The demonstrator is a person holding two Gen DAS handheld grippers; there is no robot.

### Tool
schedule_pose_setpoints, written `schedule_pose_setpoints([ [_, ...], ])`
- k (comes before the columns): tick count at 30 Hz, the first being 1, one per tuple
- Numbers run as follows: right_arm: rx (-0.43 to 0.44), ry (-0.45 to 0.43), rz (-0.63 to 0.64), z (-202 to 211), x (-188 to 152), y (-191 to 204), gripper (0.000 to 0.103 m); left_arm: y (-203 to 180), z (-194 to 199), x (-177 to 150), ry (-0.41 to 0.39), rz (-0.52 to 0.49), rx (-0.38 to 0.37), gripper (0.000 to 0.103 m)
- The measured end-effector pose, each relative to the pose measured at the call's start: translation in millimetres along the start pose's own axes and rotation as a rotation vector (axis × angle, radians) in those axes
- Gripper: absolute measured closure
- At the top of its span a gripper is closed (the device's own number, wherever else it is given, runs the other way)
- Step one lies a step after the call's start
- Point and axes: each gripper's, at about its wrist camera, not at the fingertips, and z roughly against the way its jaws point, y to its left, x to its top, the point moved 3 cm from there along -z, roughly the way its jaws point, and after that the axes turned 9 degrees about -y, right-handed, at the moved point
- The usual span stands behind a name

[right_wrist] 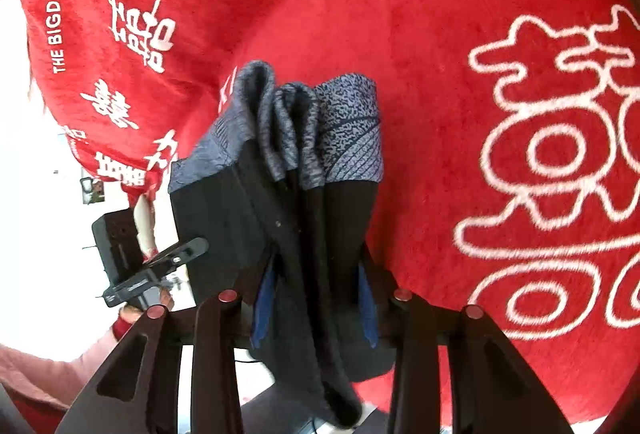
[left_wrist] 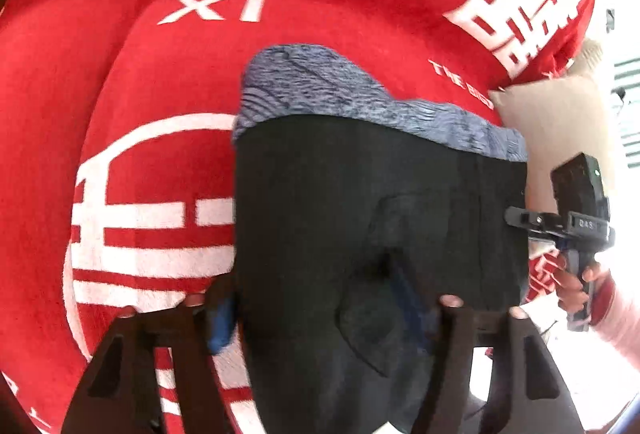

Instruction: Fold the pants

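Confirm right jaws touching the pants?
Touching. Right wrist view: the right gripper has bunched black pants pinched between its blue pads, hanging over the red blanket.

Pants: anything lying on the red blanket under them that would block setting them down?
Nothing visible does. The pants hang between the fingers of both grippers, left gripper and right gripper, and the red blanket around them shows only its white print.

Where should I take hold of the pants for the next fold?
Probably the grey patterned band at the far end of the black pants, at its two outer corners, coming down from above the red blanket. The band's edge lies exposed there, while the black middle is bunched in pleats.
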Motion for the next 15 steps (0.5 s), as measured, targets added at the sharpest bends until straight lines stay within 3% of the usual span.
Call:
schedule_pose_setpoints([
  [1,-0.017,-0.006,0.016,-1.6,0.4,0.9,0.058,1.8,-1.2,-0.2,-0.006,0.003,0.019,0.015],
  [5,-0.057,-0.032,0.046,-6.2,0.2,1.9,0.054,5.1,-4.2,-1.4,-0.012,0.022,0.063,0.005],
  [12,-0.172,-0.067,0.077,10.1,-7.2,12.2,0.047,-3.4,9.9,-1.7,-0.046,0.006,0.211,0.005],
  [15,-0.238,-0.094,0.102,20.9,-11.8,22.8,0.028,-6.0,18.2,-4.0,-0.054,0.015,0.283,0.005],
])
